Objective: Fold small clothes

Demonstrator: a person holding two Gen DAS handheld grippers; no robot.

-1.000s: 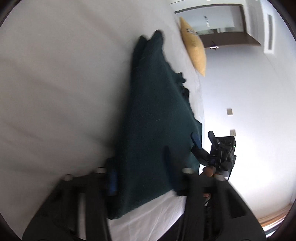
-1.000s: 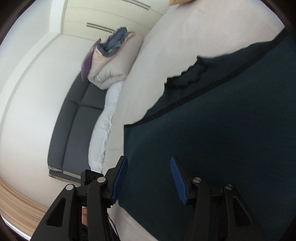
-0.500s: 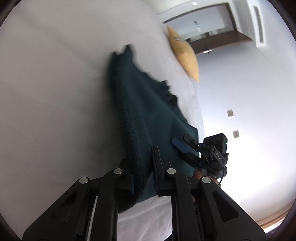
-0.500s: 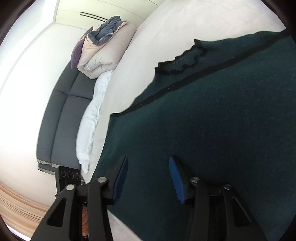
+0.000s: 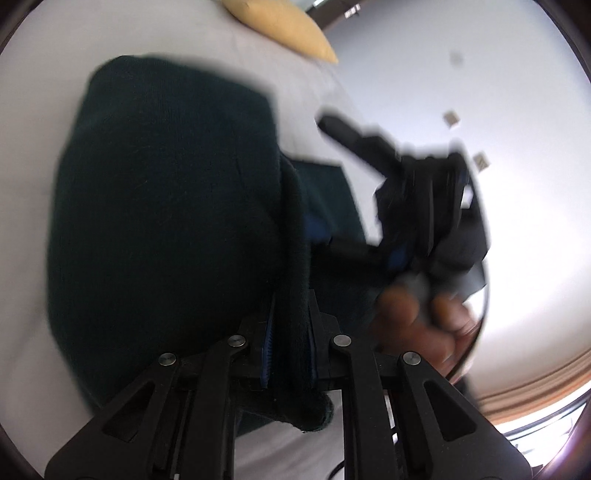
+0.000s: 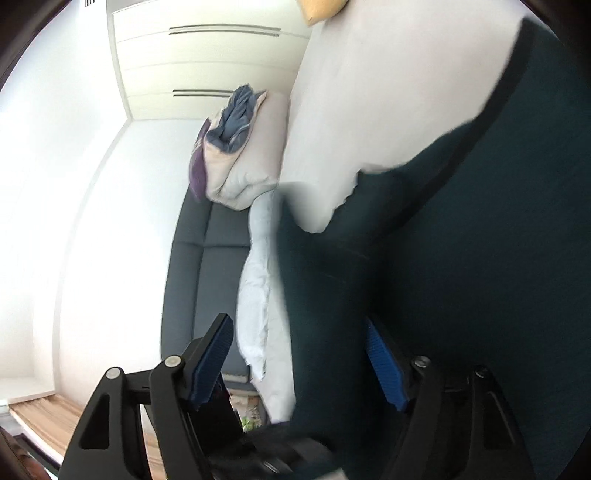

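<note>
the sweater (image 5: 162,206) is lying on the white bed (image 5: 33,110), dark green and knitted, and one side of it is being lifted up into a rounded fold. i am holding its thick edge with my left gripper (image 5: 290,332), and the two fingers are pressing together on the cloth, so the edge is standing up between the blue pads. i think i am gripping there because this edge must go over the rest of the sweater to make the fold.

my right gripper (image 6: 299,358) is standing with its fingers wide apart, one finger (image 6: 212,354) over the side of the bed and the other (image 6: 384,363) against the cloth. the cloth is passing between them, but they are not pinching it. i judge it is waiting to take the other corner, so both sides can travel together and the fold can stay straight.

the sweater is looking heavy and soft, with a darker seam line (image 6: 476,147) near its border. a yellow pillow (image 5: 280,26) is resting further along the bed.
</note>
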